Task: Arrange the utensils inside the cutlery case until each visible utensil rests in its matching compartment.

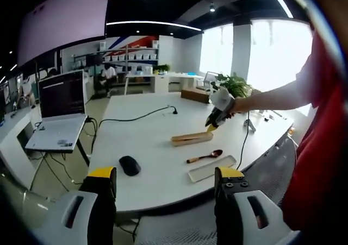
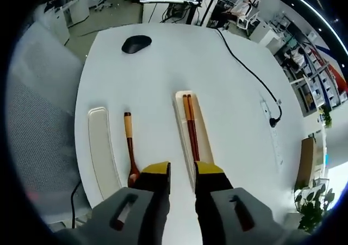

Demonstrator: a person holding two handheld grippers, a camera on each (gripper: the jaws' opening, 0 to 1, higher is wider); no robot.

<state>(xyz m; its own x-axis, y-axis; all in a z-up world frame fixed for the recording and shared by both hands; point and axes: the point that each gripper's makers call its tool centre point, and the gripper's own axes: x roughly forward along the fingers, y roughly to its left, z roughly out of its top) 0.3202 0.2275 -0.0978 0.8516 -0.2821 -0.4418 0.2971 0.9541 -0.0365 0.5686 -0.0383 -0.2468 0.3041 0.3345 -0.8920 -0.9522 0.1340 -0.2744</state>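
Observation:
A pale cutlery case [image 2: 206,139] lies on the white table [image 2: 152,82] with a pair of dark wooden chopsticks [image 2: 190,123] inside it. To its left a wooden spoon [image 2: 129,147] rests on the bare table, and further left lies the case's flat lid [image 2: 100,147]. My right gripper [image 2: 182,174] hovers over the case's near end, jaws slightly apart with nothing between them. In the left gripper view that right gripper [image 1: 211,127] points down at the case [image 1: 191,138], with the spoon [image 1: 205,156] and lid [image 1: 212,168] nearer. My left gripper [image 1: 166,182] is wide open, back from the table edge.
A black mouse [image 2: 136,43] sits at one end of the table. A black cable [image 2: 244,66] runs to a power strip [image 2: 273,128]. A laptop [image 1: 60,109] stands on a side desk. A cardboard box [image 1: 194,95] and a plant [image 1: 235,83] sit at the far end.

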